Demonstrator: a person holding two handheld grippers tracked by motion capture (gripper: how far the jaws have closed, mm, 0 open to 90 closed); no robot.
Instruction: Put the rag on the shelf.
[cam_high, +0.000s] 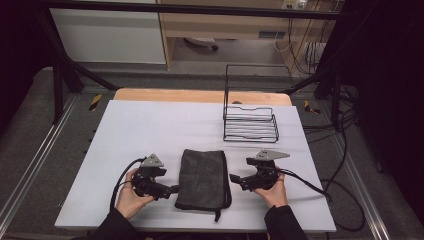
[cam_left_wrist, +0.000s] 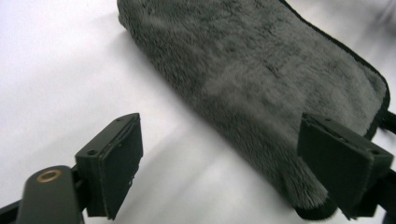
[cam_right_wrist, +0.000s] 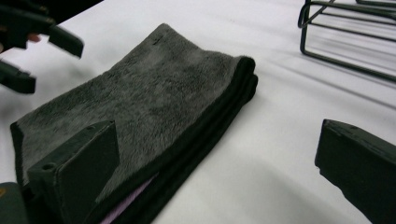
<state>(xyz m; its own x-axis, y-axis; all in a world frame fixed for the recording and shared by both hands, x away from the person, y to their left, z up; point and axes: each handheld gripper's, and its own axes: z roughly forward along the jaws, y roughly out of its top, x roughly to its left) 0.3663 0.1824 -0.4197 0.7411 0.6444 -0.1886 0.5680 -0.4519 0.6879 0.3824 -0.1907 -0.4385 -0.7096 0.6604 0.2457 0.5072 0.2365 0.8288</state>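
Note:
A folded dark grey plush cloth (cam_high: 203, 177) lies flat near the table's front edge, between the two hands. My left gripper (cam_high: 173, 189) is just left of its near left corner, open, and in the left gripper view the cloth (cam_left_wrist: 261, 79) runs across the gap between the jaws. My right gripper (cam_high: 233, 178) stands open at the cloth's right edge. In the right gripper view the cloth (cam_right_wrist: 154, 107) shows its stacked layers, and the left gripper (cam_right_wrist: 44, 58) appears beyond it, also open. Nothing is held.
A black wire rack (cam_high: 249, 117) with a tall back frame stands at the back right of the white table (cam_high: 150, 130); its base (cam_right_wrist: 350, 32) shows in the right gripper view. Cables trail off the table's right side.

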